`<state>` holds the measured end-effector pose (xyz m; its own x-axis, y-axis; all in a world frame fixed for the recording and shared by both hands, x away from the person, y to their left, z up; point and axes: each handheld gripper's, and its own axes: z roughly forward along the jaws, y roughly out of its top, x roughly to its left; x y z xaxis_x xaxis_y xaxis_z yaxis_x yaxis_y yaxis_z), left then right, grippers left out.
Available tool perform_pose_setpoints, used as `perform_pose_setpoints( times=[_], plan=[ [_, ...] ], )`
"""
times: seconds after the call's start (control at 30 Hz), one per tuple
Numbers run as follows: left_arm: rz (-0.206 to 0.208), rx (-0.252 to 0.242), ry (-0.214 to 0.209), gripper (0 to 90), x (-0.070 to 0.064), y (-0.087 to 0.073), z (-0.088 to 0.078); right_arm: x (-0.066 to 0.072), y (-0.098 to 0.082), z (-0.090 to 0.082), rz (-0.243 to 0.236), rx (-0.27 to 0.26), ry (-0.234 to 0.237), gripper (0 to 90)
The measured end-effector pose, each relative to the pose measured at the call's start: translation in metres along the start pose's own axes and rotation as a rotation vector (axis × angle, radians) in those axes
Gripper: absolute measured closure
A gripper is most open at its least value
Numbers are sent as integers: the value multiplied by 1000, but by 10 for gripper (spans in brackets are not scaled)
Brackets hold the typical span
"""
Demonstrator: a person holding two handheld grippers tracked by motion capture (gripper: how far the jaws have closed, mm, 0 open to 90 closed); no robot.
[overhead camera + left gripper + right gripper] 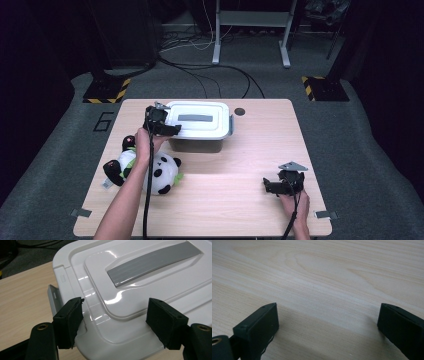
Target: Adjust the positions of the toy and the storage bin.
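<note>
In the high view, a white-lidded storage box [197, 127] stands at the upper middle of the wooden counter [235, 165], its lid bearing a grey strip [195, 118]. The left hand-held gripper [170, 129] sits at the box's left end, in the upper left of the counter, with the person's left forearm [125, 200] rising to it from the bottom edge. A plush panda [150, 172] lies under that forearm at the left of the counter, well apart from the box.

The left gripper view gives what the high view cannot: both black jaws stand spread over a corner of the white lid [140, 290], one at the lower left of the frame beside the lid's rim and a grey latch [53, 298], the other at the lower right above the lid surface. The left pad seems to brush the rim, though the angle leaves that unsure; nothing is pinched.

The right hand-held gripper [272, 186] rests at the lower right of the counter in the high view, a grey three-cornered plate on top. The right gripper view shows its jaws spread wide, bare wood grain between them.
</note>
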<state>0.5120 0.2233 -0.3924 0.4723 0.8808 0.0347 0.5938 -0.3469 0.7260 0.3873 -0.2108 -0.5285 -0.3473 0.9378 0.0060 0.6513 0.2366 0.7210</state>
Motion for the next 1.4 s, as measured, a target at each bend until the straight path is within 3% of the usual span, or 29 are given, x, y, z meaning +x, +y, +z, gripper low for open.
perform_pose_setpoints(
  times=[0.6,0.8,0.93,1.13,1.27,1.4],
  plan=[
    [36,-26,-75,289,-32,14,14,0,0,0,1,-6,-1,30],
    [13,-30,-108,253,-29,13,13,0,0,0,0,-2,1,31],
    [-4,-40,-122,175,-28,9,0,0,1,0,5,1,4,31],
    [32,-67,-136,137,-31,-3,-29,-2,6,-3,17,-7,42,58],
    [49,-74,-132,103,-30,-14,-41,1,21,-11,19,-39,69,60],
    [62,-101,-142,69,-28,-36,-64,8,41,-18,3,-66,94,92]
  ],
)
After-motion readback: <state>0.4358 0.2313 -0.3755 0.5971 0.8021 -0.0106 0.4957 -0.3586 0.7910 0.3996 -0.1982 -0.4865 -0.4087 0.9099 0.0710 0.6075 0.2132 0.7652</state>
